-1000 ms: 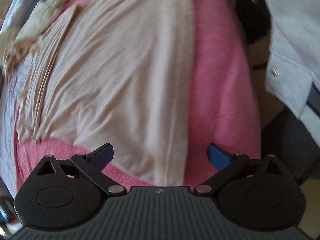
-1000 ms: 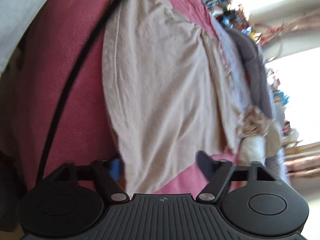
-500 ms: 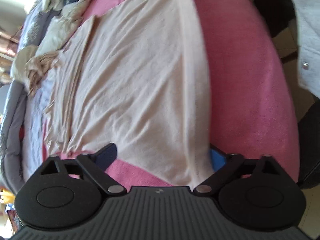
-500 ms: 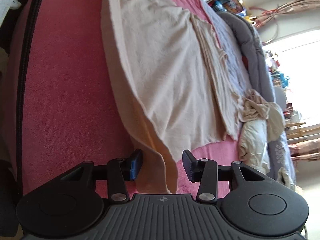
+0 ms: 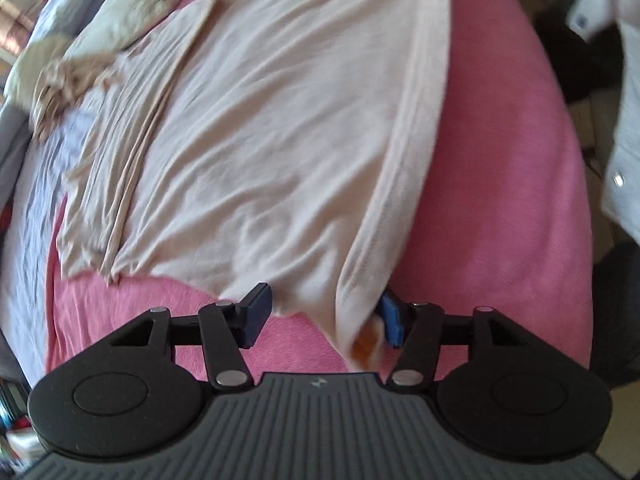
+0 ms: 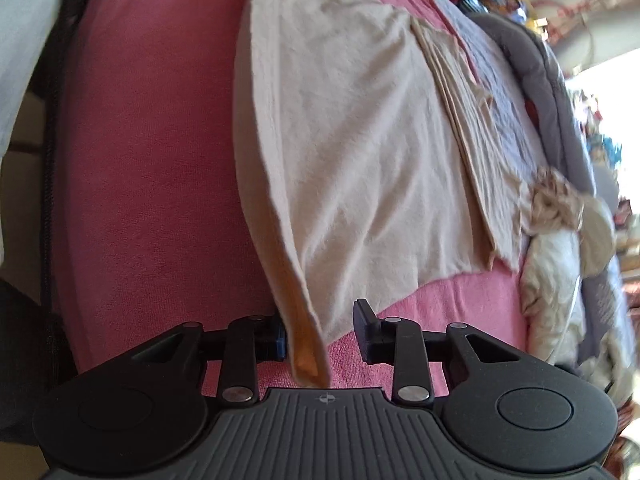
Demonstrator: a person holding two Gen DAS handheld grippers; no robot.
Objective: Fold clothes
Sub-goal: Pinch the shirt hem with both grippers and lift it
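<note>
Both claws bracket a hem corner of the beige garment, neither pinched shut.

The beige garment [image 5: 248,128] lies flat on the pink blanket [image 5: 500,200], its hemmed edge running straight away from me. I have the left gripper [image 5: 326,318] and right gripper [image 6: 320,336] half open, each with a lifted corner between its jaws but not clamped. A second ago both stood wider, cloth flat; I've since narrowed them.

A bed under a pink blanket [image 5: 500,200] carries a cream garment [image 5: 260,140] spread flat. Crumpled beige clothes [image 6: 560,208] lie at two o'clock of it, on a lavender sheet [image 6: 504,92].
</note>
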